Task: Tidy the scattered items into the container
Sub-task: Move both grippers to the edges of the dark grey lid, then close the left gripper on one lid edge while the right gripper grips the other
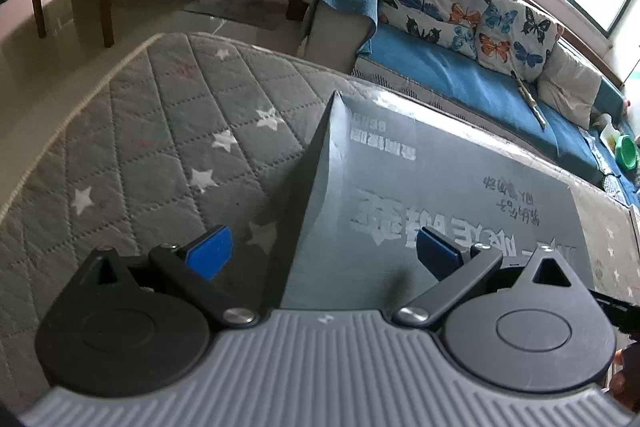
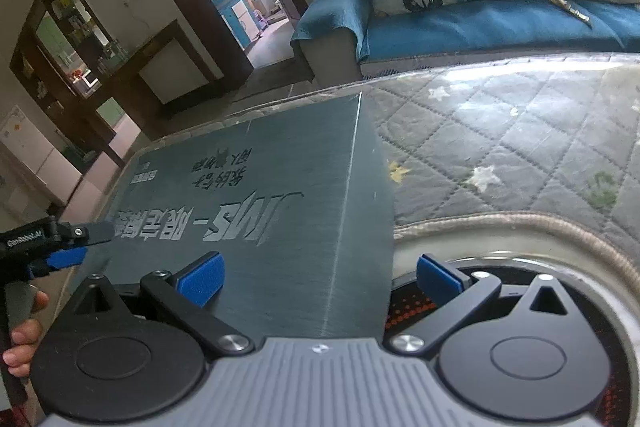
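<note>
Two grippers, both mine, flank one closed box (image 1: 420, 195) on the quilted mat (image 1: 160, 131). No scattered items show in either view; whether they sit inside the box I cannot tell. Left gripper (image 1: 324, 259) straddles the box's left top edge, fingers wide, holding nothing. Right gripper (image 2: 320, 279) straddles the right edge, equally wide and empty. Lid down fits a box awaiting filling or one already packed, so I judge no further
</note>
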